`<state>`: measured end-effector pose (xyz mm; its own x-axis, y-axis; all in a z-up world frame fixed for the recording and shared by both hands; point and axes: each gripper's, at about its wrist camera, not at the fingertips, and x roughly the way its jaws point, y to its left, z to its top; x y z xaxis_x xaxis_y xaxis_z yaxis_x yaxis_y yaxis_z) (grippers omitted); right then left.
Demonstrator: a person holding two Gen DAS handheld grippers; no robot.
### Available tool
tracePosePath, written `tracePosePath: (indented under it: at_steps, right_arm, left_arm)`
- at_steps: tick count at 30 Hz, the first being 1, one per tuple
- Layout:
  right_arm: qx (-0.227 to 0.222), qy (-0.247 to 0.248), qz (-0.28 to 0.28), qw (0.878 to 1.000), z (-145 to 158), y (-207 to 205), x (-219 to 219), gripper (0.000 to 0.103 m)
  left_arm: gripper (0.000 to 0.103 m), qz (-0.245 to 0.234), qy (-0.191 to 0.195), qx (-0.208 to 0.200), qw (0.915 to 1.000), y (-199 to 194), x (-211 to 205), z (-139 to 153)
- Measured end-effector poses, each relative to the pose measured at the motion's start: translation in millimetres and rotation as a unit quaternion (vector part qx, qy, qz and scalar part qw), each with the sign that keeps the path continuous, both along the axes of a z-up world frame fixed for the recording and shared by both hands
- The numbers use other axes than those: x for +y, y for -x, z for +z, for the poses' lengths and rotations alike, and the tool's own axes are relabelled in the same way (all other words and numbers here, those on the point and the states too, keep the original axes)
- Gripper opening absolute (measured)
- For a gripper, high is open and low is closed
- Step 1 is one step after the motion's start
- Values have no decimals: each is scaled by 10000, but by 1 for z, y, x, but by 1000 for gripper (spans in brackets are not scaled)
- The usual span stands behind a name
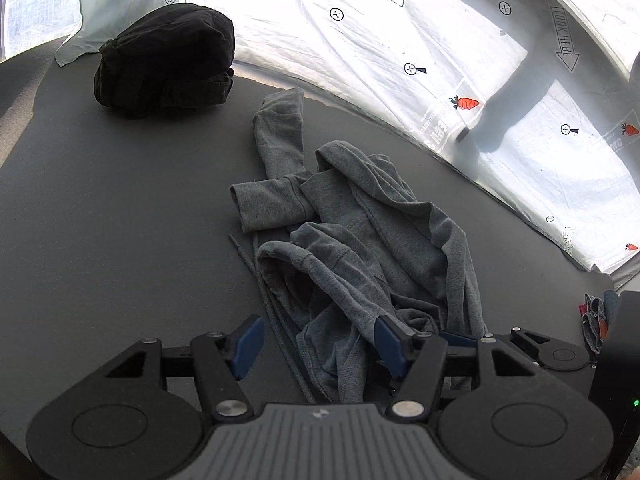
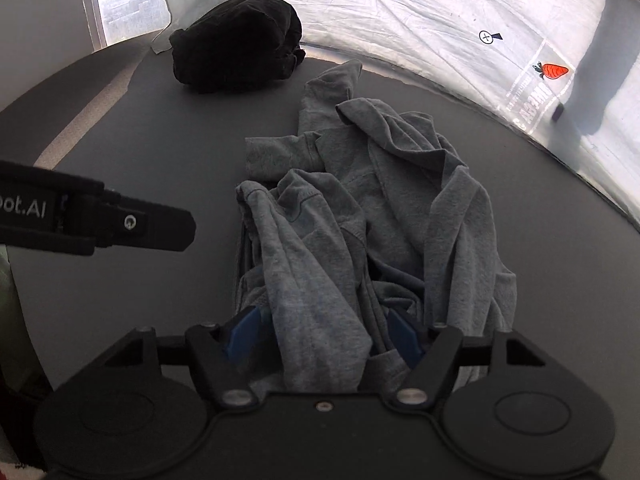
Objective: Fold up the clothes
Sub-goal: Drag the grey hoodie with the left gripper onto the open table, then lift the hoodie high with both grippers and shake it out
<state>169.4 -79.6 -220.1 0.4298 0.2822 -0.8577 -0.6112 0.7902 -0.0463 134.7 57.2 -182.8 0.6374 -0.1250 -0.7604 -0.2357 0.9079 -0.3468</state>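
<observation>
A crumpled grey hoodie [image 1: 360, 232] lies on the dark grey table [image 1: 120, 220], with its drawstrings trailing toward the left. It also shows in the right wrist view [image 2: 380, 200]. My left gripper [image 1: 320, 344] is open, its blue fingers [image 1: 248, 344] spread over the hoodie's near edge, gripping nothing. My right gripper [image 2: 324, 336] is open, with a fold of the hoodie lying between its blue fingers [image 2: 404, 336]. The left gripper's body also shows in the right wrist view [image 2: 120, 224], at the left.
A folded black garment [image 1: 164, 56] sits at the table's far left, also in the right wrist view [image 2: 240, 44]. A white printed sheet [image 1: 400, 40] hangs behind the table's far edge. Some colourful cloth [image 1: 596, 320] lies at the right edge.
</observation>
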Motion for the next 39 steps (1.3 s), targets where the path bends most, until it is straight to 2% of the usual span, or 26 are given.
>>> tracePosePath:
  at_steps: [1,2,3,4,8,12,13,15,18,19,21,26,29,31,33,35,39]
  right_arm:
    - [-24,225,1,9997,-9,-3,6,57]
    - [-48,450,1,9990,-18,-6,12,32]
    - [-85,667,-13,9977,-25,-9,17,18]
    - [-238,789,-161,9965,-24,-11,15,12]
    - [-1067,384,-957,9889,26,-9,-25,10]
    - [-1880,381,-1206,9740,64,-4,-51,10]
    - [-2020,355,-1226,9710,70,-1,-55,10]
    - [-2230,275,-1302,9657,79,2,-61,10]
    - [-2464,206,-1524,9569,89,7,-70,10]
    - [-2561,243,-1569,9535,91,9,-73,10]
    - [-2884,404,-1674,9419,96,16,-80,10]
    - [-3183,633,-1898,9266,98,10,-96,11]
    - [-3533,797,-1935,9118,103,2,-99,11]
    - [-3874,793,-2006,8963,119,-3,-103,11]
    - [-4234,739,-2065,8790,140,-7,-107,11]
    - [-4607,627,-2128,8594,166,-11,-112,11]
    - [-5301,230,-2218,8181,227,-15,-123,13]
  left_arm:
    - [62,43,9,22,10000,0,4,-2]
    - [62,63,-37,62,10000,-1,4,-4]
    - [62,82,-83,101,9999,-3,4,-7]
    - [62,102,-128,140,9998,-5,5,-9]
    - [62,-4,-396,211,9990,-17,-4,-20]
    - [62,-502,-549,70,9972,-45,-28,-32]
    - [63,-720,-631,1,9954,-56,-38,-35]
    - [63,-853,-928,-47,9920,-72,-52,-41]
    - [62,-523,-1415,70,9885,-94,-66,-55]
    - [62,-243,-1509,180,9881,-102,-64,-60]
    - [64,-3,-1384,289,9900,-110,-55,-63]
    - [64,147,-1712,-130,9850,-129,-55,-44]
    - [64,302,-2414,-798,9667,-126,-69,-2]
    - [64,458,-2795,-1334,9497,-124,-76,34]
    - [64,743,-2899,-1973,9336,-119,-77,88]
    - [64,904,-2865,-2411,9228,-115,-78,132]
    - [64,1396,-3046,-3604,8705,-102,-86,233]
